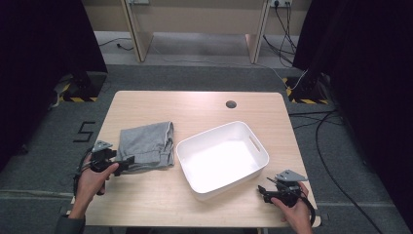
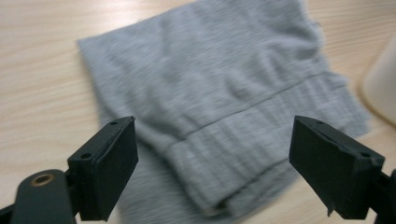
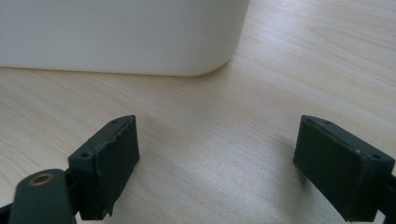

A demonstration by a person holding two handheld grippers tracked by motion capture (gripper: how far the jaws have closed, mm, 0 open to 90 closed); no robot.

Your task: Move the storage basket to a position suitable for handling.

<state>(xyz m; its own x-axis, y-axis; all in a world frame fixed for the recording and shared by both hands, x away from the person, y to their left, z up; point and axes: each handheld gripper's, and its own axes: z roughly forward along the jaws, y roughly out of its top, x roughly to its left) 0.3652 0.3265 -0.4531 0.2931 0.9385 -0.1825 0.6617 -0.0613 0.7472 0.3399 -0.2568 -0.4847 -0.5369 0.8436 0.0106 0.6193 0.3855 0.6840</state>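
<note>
A folded grey garment (image 1: 147, 145) lies on the left half of the wooden table (image 1: 195, 105). My left gripper (image 1: 127, 162) is at its near left corner, open, its jaws wide apart above the cloth's folded hem (image 2: 233, 140) and holding nothing. A white plastic bin (image 1: 222, 157) with a handle slot stands empty to the right of the garment. My right gripper (image 1: 262, 191) rests near the table's front right edge, open, pointing at the bin's near corner (image 3: 205, 70), with bare wood between its jaws.
A round cable hole (image 1: 231, 104) sits in the table near its far edge. Dark curtains hang at both sides, and cables (image 1: 321, 146) run over the grey floor at the right. Wooden furniture legs (image 1: 139, 44) stand beyond the table.
</note>
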